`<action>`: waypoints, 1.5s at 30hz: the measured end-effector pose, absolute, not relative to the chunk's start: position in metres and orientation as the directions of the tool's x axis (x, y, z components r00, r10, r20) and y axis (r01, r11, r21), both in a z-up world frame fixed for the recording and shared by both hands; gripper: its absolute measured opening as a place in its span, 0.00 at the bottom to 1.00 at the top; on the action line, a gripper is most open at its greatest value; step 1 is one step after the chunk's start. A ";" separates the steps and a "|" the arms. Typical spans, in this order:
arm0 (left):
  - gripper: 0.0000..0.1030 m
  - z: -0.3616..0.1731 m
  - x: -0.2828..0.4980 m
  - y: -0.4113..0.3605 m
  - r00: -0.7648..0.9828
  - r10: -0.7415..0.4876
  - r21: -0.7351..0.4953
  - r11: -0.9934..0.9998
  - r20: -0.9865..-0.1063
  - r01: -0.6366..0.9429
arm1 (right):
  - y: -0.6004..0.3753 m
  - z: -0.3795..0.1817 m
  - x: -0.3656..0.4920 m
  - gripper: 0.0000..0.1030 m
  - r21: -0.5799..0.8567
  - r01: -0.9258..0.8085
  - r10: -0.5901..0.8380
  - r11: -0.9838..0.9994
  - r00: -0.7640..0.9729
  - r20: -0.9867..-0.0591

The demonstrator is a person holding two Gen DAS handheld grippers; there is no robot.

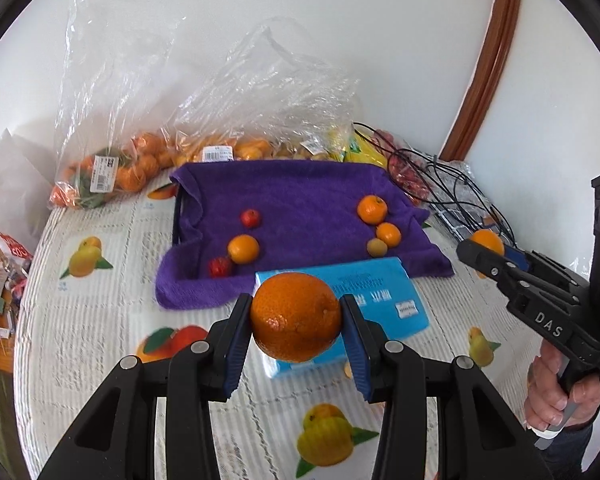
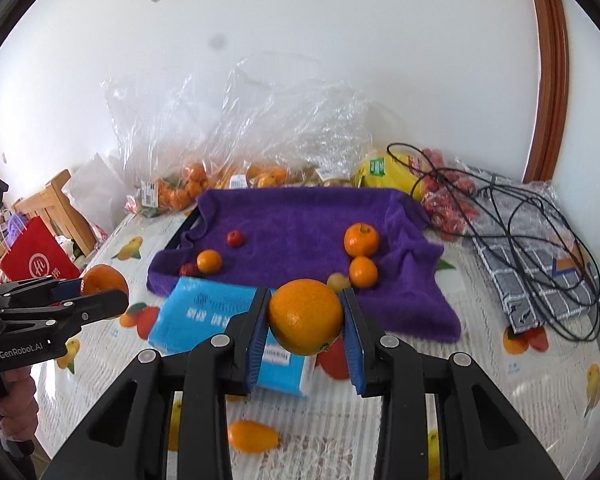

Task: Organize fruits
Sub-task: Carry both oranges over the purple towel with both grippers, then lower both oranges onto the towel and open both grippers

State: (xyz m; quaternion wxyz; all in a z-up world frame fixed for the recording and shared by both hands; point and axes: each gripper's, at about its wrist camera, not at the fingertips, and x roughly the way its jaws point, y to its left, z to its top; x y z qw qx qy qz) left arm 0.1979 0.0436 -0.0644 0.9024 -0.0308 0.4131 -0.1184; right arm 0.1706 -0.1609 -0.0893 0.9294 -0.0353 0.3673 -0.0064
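Orange fruit fills both tongs above the patterned surface point(image 1: 100, 320): left tongs point(image 1: 296, 324) clamp a dark orange point(image 1: 296, 316), stem dimple facing right; right tongs point(image 2: 305, 320) clamp a paler orange point(image 2: 305, 316), stem end down-right. Beyond, a purple towel point(image 1: 300, 200) carries 7 small fruits.

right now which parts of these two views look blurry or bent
Left wrist view: the orange between the fingers is sharp, the tablecloth near the bottom slightly smeared, the door frame bowed by the fisheye. Right wrist view: the blue packet and its print look smeared, the purple towel soft.
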 end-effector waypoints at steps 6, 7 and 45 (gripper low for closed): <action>0.40 -0.058 0.225 0.044 0.636 -0.223 -0.137 0.974 -0.739 0.182 | -0.164 -0.079 0.201 0.33 -0.058 -0.017 -0.027 0.998 0.737 -0.676; 0.40 -0.057 0.229 0.044 0.636 -0.222 -0.135 0.974 -0.739 0.183 | -0.164 -0.079 0.205 0.33 -0.061 -0.016 -0.029 0.998 0.738 -0.674; 0.40 -0.129 0.346 0.028 0.518 -0.280 -0.208 0.959 -0.808 0.194 | -0.204 -0.176 0.313 0.34 -0.016 -0.009 -0.007 1.000 0.597 -0.802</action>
